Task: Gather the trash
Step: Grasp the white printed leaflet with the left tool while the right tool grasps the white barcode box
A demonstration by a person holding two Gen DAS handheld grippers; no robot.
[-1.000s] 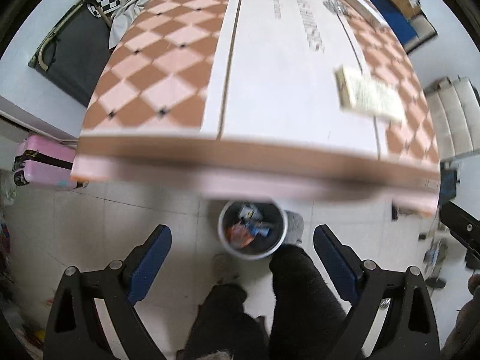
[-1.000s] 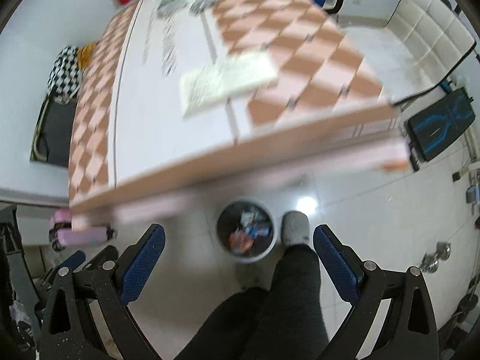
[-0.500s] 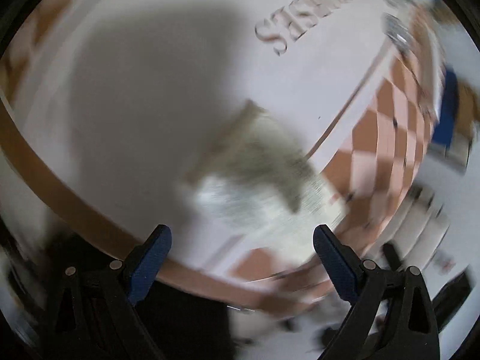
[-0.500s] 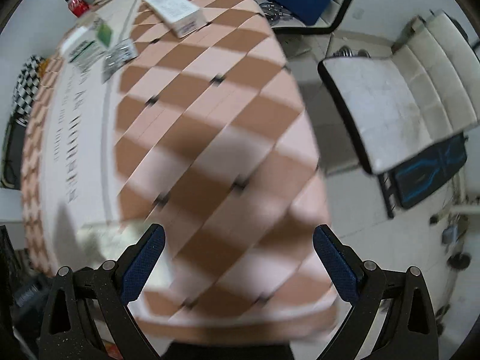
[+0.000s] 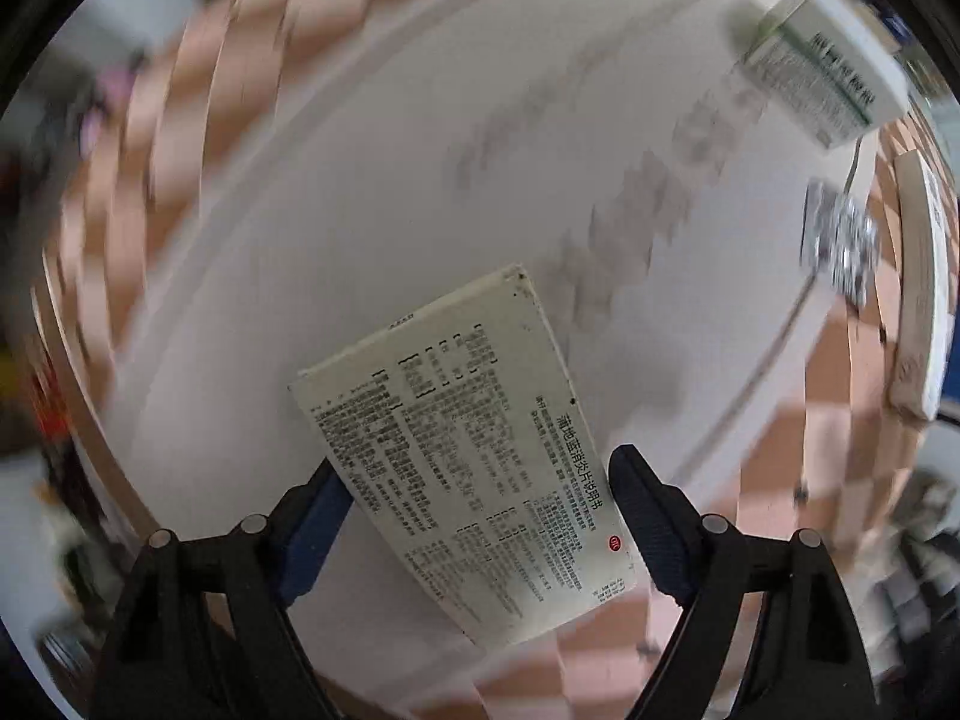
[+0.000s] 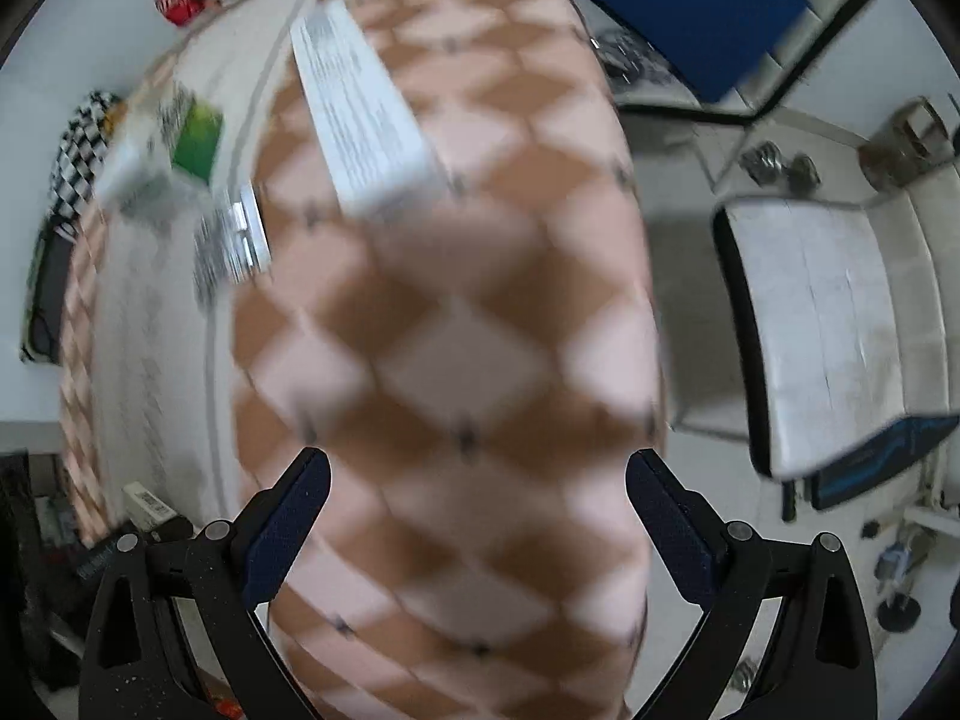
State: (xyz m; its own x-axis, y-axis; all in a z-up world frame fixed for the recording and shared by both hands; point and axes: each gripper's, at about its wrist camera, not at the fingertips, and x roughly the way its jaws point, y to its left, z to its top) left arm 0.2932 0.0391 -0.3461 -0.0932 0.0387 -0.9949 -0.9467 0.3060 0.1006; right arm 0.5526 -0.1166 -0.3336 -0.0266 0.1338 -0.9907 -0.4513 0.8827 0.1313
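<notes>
A printed paper leaflet [image 5: 456,396] lies flat on the white middle strip of the table [image 5: 288,252]. My left gripper [image 5: 480,465] points straight down over it, its jaws closing with the leaflet between them. The left pad [image 5: 312,528] is partly hidden by the paper's edge, and the right pad [image 5: 645,510] stands just beside the other edge. In the right wrist view, my right gripper [image 6: 477,462] hangs open over the pink-and-brown checked tabletop [image 6: 468,360], with nothing between its fingers.
Farther along the table lie a green-and-white medicine box [image 5: 822,78], a silver blister pack [image 5: 840,240] and a long white box [image 6: 360,102]. A red can [image 6: 174,0] stands at the far end. A white chair [image 6: 834,324] sits right of the table.
Both grippers swung from over the floor bin and the person's legs to above the table. The left one came down over the leaflet and its jaws narrowed.
</notes>
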